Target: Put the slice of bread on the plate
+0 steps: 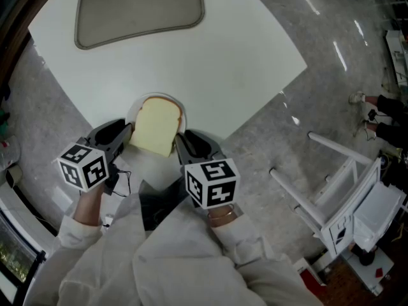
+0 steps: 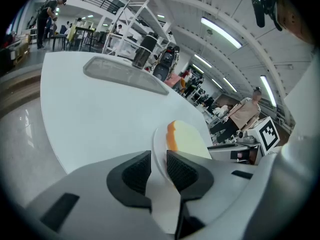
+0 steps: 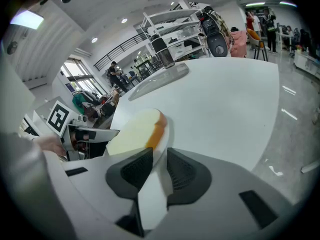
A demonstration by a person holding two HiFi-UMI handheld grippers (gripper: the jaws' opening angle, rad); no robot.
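Note:
A pale slice of bread (image 1: 156, 127) with a brown crust lies on a small white plate (image 1: 183, 112) over the near corner of the white table (image 1: 242, 62). My left gripper (image 1: 127, 131) is shut on the plate's left rim, and my right gripper (image 1: 180, 139) is shut on its right rim. In the left gripper view the plate's rim (image 2: 159, 143) runs between the jaws of the left gripper (image 2: 159, 166), with the bread (image 2: 189, 139) just beyond. The right gripper view shows the same: the right gripper (image 3: 159, 166) pinches the plate (image 3: 163, 136) under the bread (image 3: 136, 130).
A grey tray (image 1: 140, 8) lies at the far side of the table. The table's right edge (image 1: 280, 91) drops to a marbled floor. A white folding frame (image 1: 344, 196) stands on the floor to the right. The person's white sleeves fill the foreground.

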